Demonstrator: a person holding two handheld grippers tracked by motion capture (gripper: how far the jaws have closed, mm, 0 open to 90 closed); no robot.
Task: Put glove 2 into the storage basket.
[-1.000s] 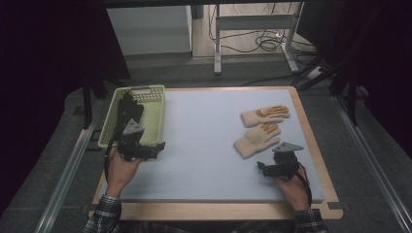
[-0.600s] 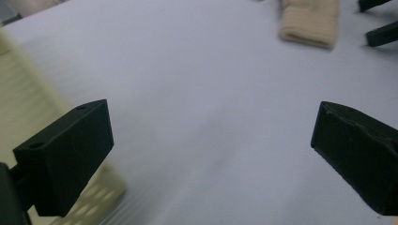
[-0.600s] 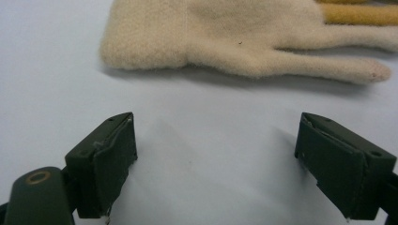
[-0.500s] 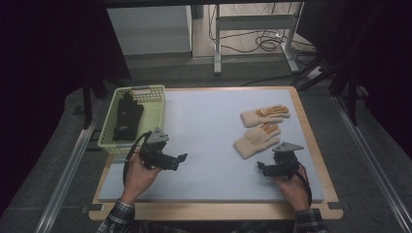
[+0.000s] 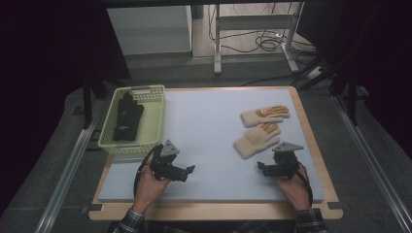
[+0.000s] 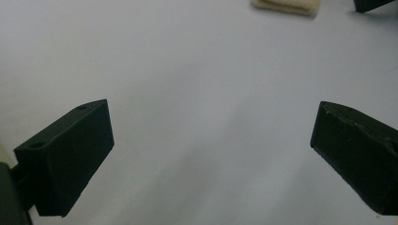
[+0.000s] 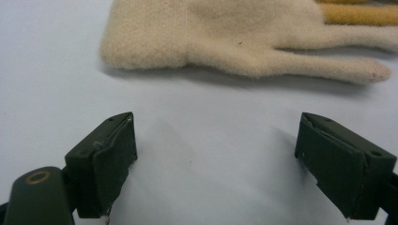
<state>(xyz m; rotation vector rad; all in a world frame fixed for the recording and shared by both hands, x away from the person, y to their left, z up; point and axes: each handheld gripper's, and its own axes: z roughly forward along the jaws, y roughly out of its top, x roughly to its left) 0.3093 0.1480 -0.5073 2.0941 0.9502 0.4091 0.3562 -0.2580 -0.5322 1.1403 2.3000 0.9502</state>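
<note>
High view: two gloves [image 5: 257, 130], two tools [image 5: 226, 170].

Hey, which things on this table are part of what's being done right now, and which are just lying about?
In the job:
- near glove, just ahead of the open right hand-held gripper
- far glove, its pair
- basket with a dark item inside
- open left hand-held gripper

Lying about:
- cables on the floor
- metal frame legs behind the table

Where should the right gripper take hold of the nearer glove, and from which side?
Probably at the cuff, coming straight ahead from the right gripper. The glove lies flat, cuff end toward the open jaws; the cuff is broad and thick, the fingers thin and floppy.
</note>
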